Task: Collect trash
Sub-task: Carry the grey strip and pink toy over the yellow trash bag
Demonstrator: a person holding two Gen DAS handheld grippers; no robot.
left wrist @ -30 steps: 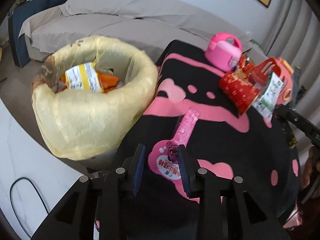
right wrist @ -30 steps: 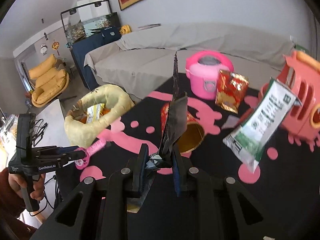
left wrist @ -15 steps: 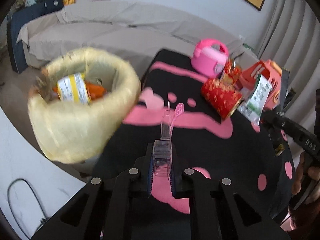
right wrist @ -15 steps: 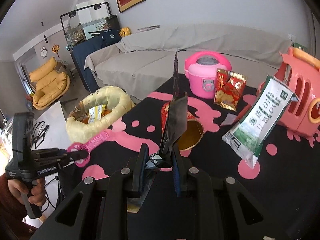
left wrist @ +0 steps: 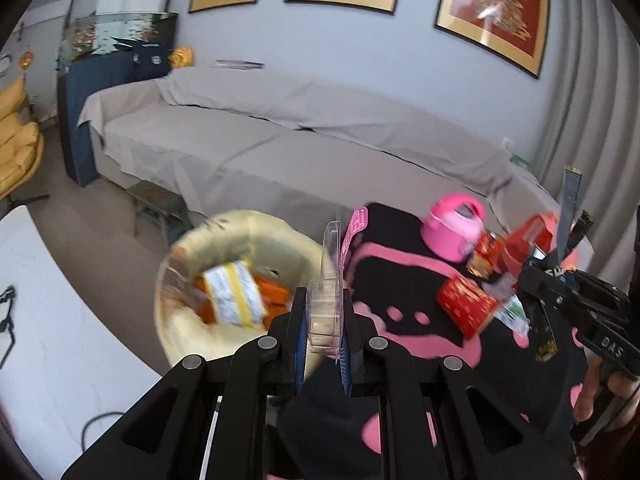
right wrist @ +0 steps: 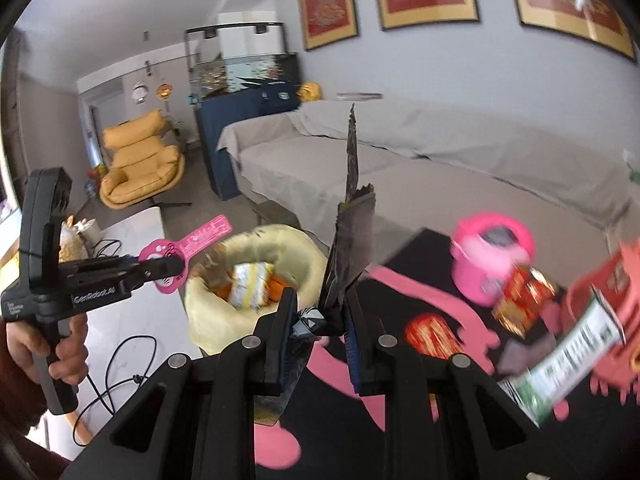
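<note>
Standing edge-on between the left gripper's (left wrist: 323,330) fingers (left wrist: 300,330), a clear plastic blister pack (left wrist: 330,292) with a pink printed backing card is clamped, its long tab rising straight ahead of the fingertips. From the right wrist view the same pack (right wrist: 188,246) is seen flat-on: a round pink head with a cartoon print and a narrow pink strip slanting upward, carried in the air beside the trash bin. A dark, crinkled foil wrapper (right wrist: 352,240) is pinched between the right gripper's (right wrist: 320,330) fingers (right wrist: 286,332), its torn tip pointing up and its lower end hanging below the fingers.

Just beyond and to the left of both pairs of fingers, a trash bin lined with a pale yellow bag (left wrist: 248,240) is seen, with a white-and-yellow packet (left wrist: 234,298) and orange wrappers lying inside. To the right of the fingers a surface covered by a black cloth with pink patches (left wrist: 404,264) is seen. On it lie a red patterned cup (left wrist: 468,308) on its side, a pink toy rice cooker (left wrist: 454,230), a red-gold snack bag (right wrist: 524,300) and a white-and-green packet (right wrist: 568,356), leaning by an orange-pink toy.

Farther ahead, a sofa draped in grey cloth (left wrist: 280,128), an aquarium (right wrist: 244,68), a yellow armchair (right wrist: 140,160) and red framed pictures (left wrist: 492,12) on the wall are visible.
</note>
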